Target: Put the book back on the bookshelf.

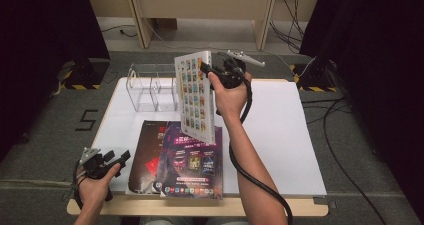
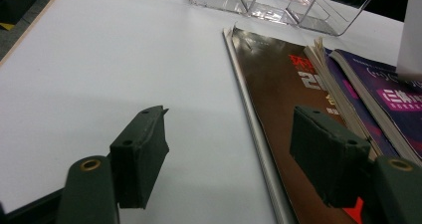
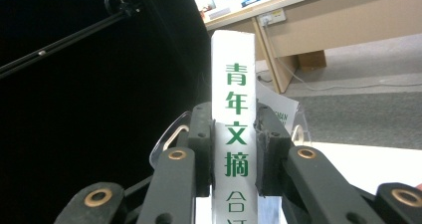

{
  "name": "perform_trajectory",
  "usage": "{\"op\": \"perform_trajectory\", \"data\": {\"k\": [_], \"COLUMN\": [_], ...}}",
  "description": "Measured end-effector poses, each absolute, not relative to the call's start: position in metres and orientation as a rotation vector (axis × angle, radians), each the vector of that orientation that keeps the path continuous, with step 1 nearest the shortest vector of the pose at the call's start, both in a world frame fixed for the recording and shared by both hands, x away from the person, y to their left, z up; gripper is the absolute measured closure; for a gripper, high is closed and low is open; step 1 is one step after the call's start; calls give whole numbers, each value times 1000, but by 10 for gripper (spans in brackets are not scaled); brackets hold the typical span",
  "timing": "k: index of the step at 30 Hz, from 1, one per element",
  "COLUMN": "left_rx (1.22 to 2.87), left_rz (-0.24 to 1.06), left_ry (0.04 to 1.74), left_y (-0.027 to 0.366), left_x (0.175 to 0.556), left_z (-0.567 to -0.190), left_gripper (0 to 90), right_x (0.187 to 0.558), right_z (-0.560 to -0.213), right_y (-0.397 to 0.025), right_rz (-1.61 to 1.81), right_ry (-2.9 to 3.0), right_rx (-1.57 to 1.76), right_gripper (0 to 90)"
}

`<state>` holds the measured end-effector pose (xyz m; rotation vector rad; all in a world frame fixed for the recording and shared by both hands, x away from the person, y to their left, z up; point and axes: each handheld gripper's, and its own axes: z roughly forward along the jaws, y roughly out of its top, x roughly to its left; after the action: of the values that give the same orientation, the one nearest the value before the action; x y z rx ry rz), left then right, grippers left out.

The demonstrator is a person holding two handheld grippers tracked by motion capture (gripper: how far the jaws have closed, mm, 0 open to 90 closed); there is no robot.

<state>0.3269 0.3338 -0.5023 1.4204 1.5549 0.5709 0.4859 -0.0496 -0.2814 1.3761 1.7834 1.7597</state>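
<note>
Several clear acrylic dividers formed a rack (image 1: 150, 87) with bare slots at the white bench's (image 1: 280, 135) far edge, while the right claw (image 1: 220, 75) clamped a thick white-spined, picture-gridded book (image 1: 194, 97) aloft above two glossy magazines (image 1: 175, 160), and the left claw (image 1: 117, 157) gaped, holding nothing.

I saw a white book (image 1: 194, 97) patterned with a grid of small colourful pictures, its white spine (image 3: 234, 134) lettered in green. On the white table (image 1: 280, 135) lay a dark brown magazine (image 2: 278, 99) with red print and a purple magazine (image 1: 194, 165).
</note>
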Motion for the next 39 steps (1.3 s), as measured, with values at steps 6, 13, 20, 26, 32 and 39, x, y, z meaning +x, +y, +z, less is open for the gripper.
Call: {"op": "perform_trajectory", "data": {"k": [6, 13, 20, 26, 32, 39], "left_rx": [1417, 1420, 1422, 1435, 1430, 1430], "left_rz": [571, 574, 573, 575, 571, 568], "left_ry": [1553, 1550, 1547, 1539, 1540, 1539], "left_y": [334, 334, 334, 332, 333, 332], "left_x": [327, 326, 325, 326, 326, 325], "left_z": [-503, -502, -502, -502, -503, -503], "left_gripper": [300, 300, 300, 301, 300, 301], "right_x": [496, 510, 523, 534, 543, 550], "right_z": [-276, -273, -275, -273, -270, -269], "right_y": [-40, -28, -21, -15, -9, -3], "right_rz": [1740, 1737, 1720, 1721, 1700, 1672], "right_ry": [1764, 1739, 1720, 1709, 1684, 1678], "right_rx": [1358, 1369, 1389, 1389, 1383, 1378], "right_gripper": [739, 739, 738, 739, 739, 738]}}
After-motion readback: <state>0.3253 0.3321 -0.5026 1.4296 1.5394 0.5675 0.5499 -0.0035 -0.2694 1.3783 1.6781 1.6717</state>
